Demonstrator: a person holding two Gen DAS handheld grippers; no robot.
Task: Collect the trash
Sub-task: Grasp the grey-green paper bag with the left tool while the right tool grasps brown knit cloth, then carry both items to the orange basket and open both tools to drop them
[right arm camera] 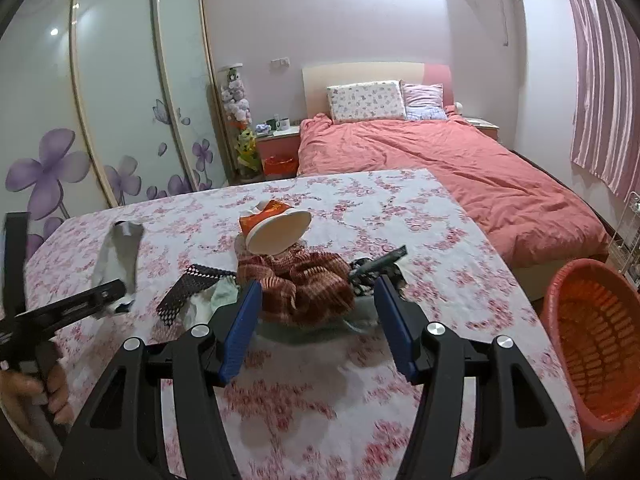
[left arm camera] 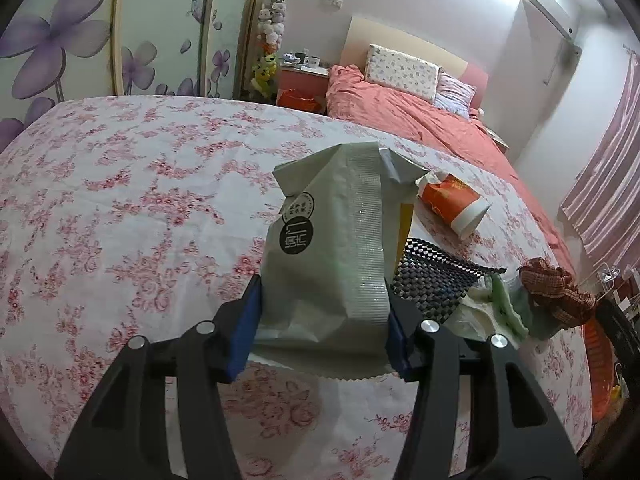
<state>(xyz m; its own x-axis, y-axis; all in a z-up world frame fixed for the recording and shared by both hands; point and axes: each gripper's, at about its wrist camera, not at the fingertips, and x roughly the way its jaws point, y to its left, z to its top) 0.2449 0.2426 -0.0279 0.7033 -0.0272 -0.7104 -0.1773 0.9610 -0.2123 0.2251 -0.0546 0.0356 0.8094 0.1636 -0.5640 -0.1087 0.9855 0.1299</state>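
My left gripper [left arm camera: 320, 320] is shut on a pale grey-green snack bag [left arm camera: 324, 240], with a blue pad pressed on each side of it. The bag hangs over the floral tablecloth [left arm camera: 120, 200]. From the right wrist view that gripper [right arm camera: 100, 296] and the bag [right arm camera: 118, 256] are at the left. My right gripper [right arm camera: 320, 312] has its pads closed on a bundle of red-brown plaid cloth [right arm camera: 308, 280] over clear plastic. The same plaid cloth [left arm camera: 556, 296] lies at the right of the left wrist view. An orange and white paper cup [right arm camera: 276, 228] lies on its side behind the bundle.
A black mesh sheet [right arm camera: 188, 288] and a dark stick-like item [right arm camera: 380, 262] lie by the bundle. An orange plastic basket [right arm camera: 596, 344] stands on the floor right of the table. A bed with a red cover [right arm camera: 440, 168] is beyond. A hand [right arm camera: 52, 392] holds the left gripper's handle.
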